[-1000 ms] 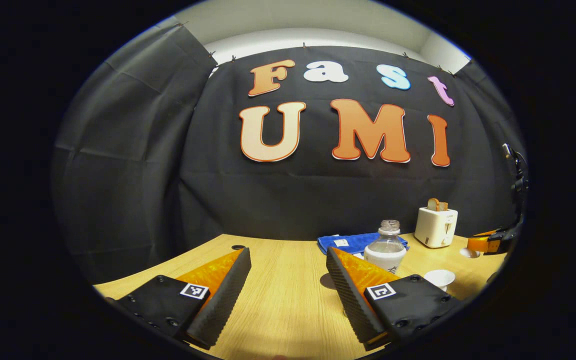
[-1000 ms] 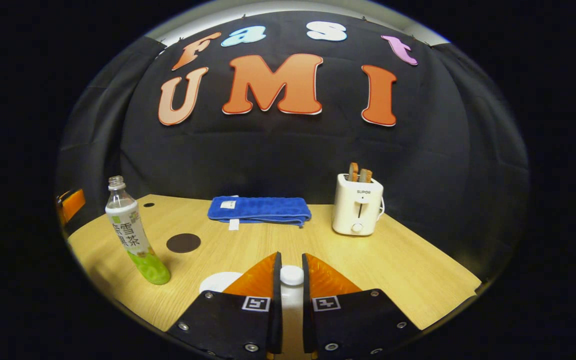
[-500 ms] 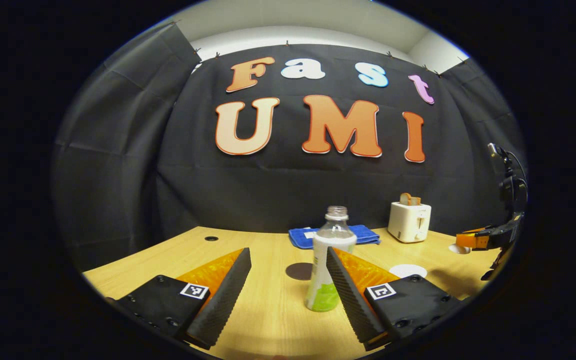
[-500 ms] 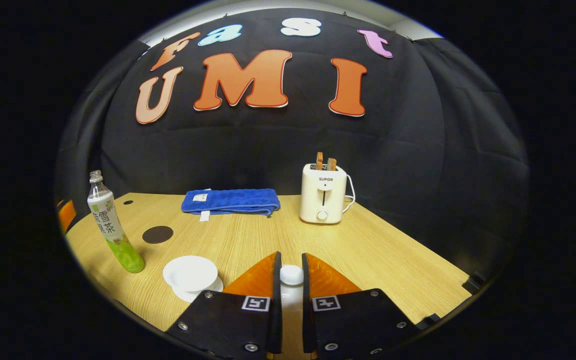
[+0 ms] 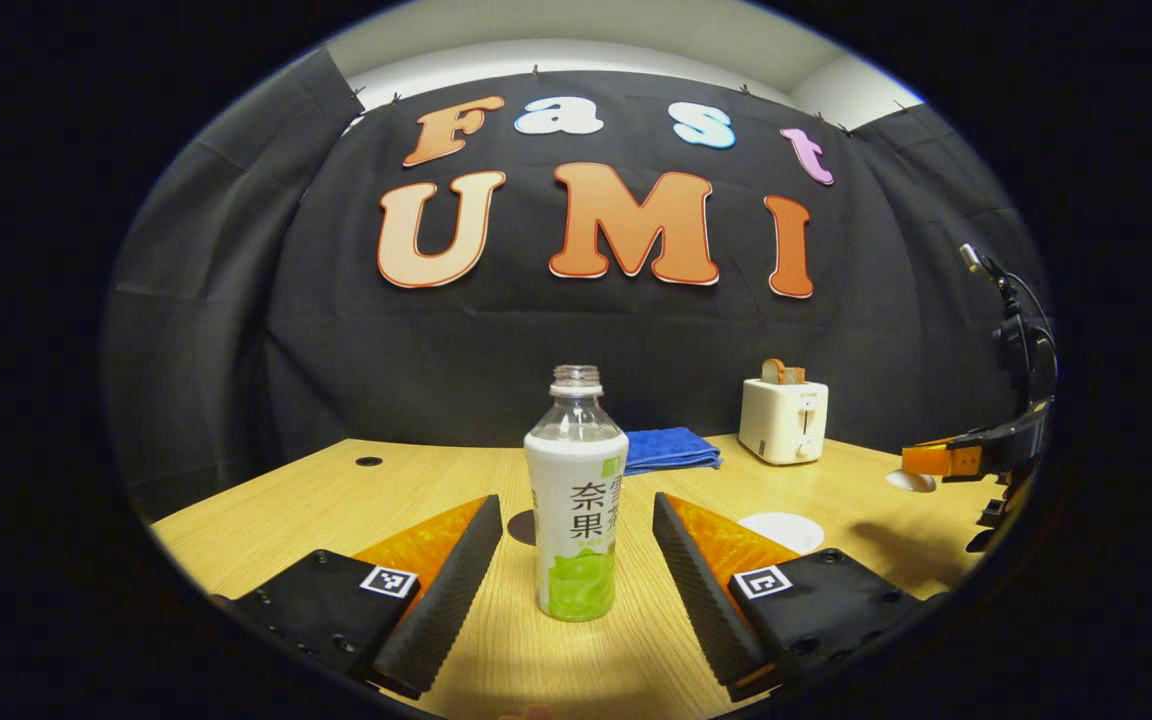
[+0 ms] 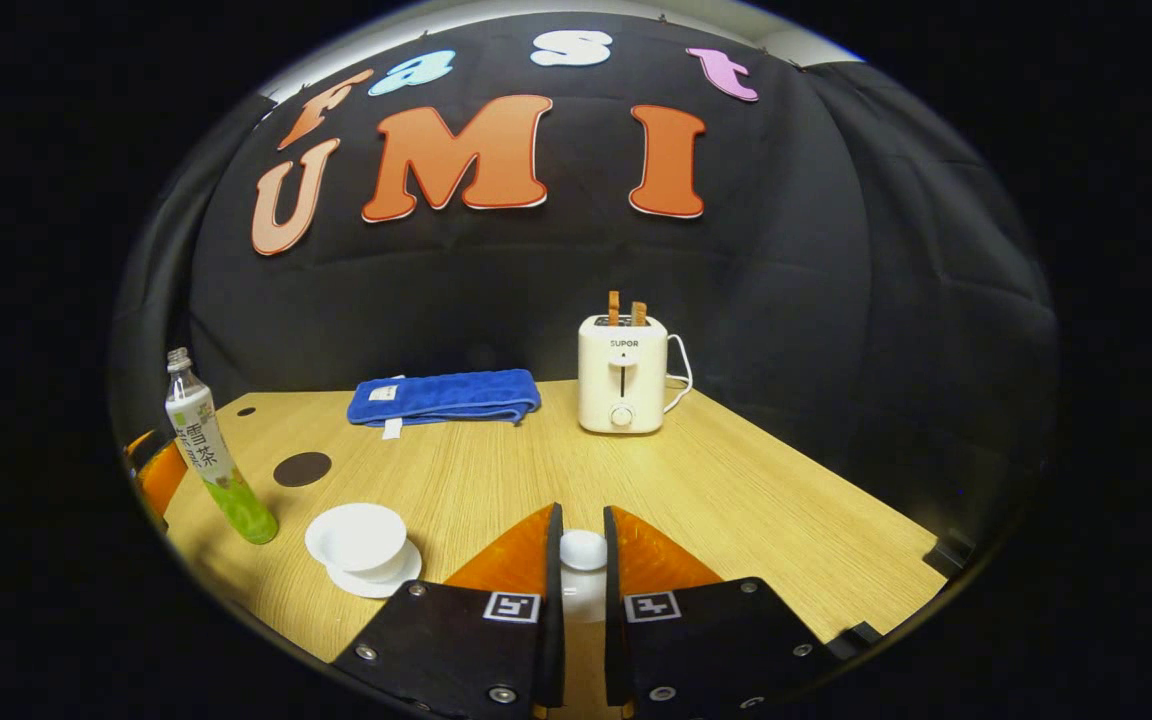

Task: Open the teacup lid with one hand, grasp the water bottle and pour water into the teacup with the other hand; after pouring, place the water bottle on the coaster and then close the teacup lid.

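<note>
An uncapped water bottle with a white-and-green label stands upright on the wooden table, just ahead of my open left gripper and centred on the gap between its fingers, which do not touch it. The same bottle stands at the left in the right gripper view. My right gripper is shut on the white knob of the teacup lid and holds it off the cup. The open white teacup sits on its saucer. A dark round coaster lies behind the bottle.
A folded blue towel lies at the back of the table. A white toaster with two slices stands to its right. In the left gripper view, the right gripper hangs at the far right, above the table.
My left gripper has swung toward the bottle, which now stands centred between its open fingers instead of off to the right. My right gripper has drawn the lid back and to the right of the cup.
</note>
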Demonstrator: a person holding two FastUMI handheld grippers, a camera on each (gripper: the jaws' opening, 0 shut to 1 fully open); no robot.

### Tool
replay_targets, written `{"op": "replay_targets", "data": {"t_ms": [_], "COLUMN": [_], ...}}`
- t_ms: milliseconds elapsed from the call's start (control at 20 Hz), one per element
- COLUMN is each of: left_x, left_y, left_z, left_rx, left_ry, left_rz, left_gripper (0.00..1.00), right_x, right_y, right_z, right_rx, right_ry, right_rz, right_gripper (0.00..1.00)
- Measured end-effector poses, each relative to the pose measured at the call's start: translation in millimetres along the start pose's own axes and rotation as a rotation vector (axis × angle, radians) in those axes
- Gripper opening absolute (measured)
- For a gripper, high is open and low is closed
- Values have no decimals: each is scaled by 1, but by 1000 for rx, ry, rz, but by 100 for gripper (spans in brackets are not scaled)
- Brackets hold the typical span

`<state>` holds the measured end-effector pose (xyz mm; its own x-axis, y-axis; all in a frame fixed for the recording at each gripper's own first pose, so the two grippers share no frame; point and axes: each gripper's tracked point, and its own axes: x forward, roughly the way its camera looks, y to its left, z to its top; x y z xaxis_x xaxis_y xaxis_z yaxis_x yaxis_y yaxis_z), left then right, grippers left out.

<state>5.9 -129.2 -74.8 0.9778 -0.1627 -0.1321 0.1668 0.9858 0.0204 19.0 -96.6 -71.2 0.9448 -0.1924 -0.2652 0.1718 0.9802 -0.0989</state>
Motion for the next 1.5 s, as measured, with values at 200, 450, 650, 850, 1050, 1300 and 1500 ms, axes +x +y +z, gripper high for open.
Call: {"op": "replay_targets", "data": {"t_ms": [200, 450, 650, 850, 1050, 1300, 1500], "left_x": [20, 40, 48, 57, 58, 58, 61], "left_y": [3, 5, 3, 6, 7, 13, 9], "left_z": [-10, -22, -27, -29, -26, -13, 10], "left_rx": [3, 18, 25, 22, 62, 189, 390], "left_ry": [18, 42, 51, 48, 68, 92, 67], "left_rz": [16, 22, 21, 26, 20, 19, -14], "left_gripper": [99, 99, 99, 83, 67, 63, 63], "right_x": [3, 7, 7, 7, 6, 1, -2], "right_y": [-9, -10, -10, -9, -7, -9, -13], "right_z": [-5, -6, -6, -6, -7, -4, -4], "right_rx": [10, 17, 21, 24, 29, 41, 54], "right_ry": [14, 23, 26, 27, 28, 17, 14], "right_rz": [-18, -22, -20, -19, -14, -14, -18], "right_gripper": [17, 16, 16, 16, 17, 16, 16]}}
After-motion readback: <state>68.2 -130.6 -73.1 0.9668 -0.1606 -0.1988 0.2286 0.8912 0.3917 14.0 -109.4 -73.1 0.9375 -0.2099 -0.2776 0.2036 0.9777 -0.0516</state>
